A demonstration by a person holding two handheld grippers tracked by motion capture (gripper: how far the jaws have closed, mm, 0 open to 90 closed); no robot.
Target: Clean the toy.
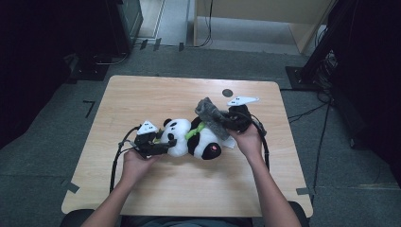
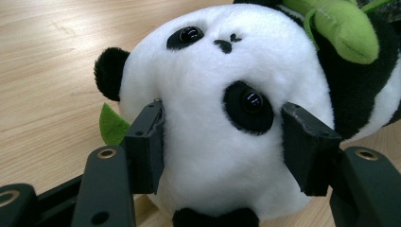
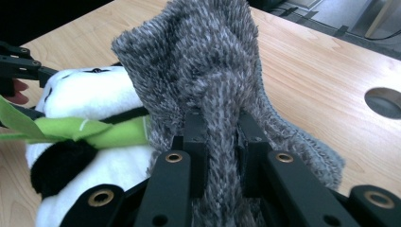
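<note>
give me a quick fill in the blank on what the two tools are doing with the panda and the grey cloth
1. The left tool is clamped on the plush panda's ____.
2. The right tool pinches a fuzzy ____ cloth.
3. The leaf on the panda's chest is ____.
4. The panda lies on a ____ table.

Missing words: head; grey; green; wooden

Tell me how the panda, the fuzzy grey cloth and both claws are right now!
Panda: lying on the table, head squeezed.
Grey cloth: lifted, bunched, draped by the panda's body.
Left claw: shut on the panda's head.
Right claw: shut on the grey cloth.
</note>
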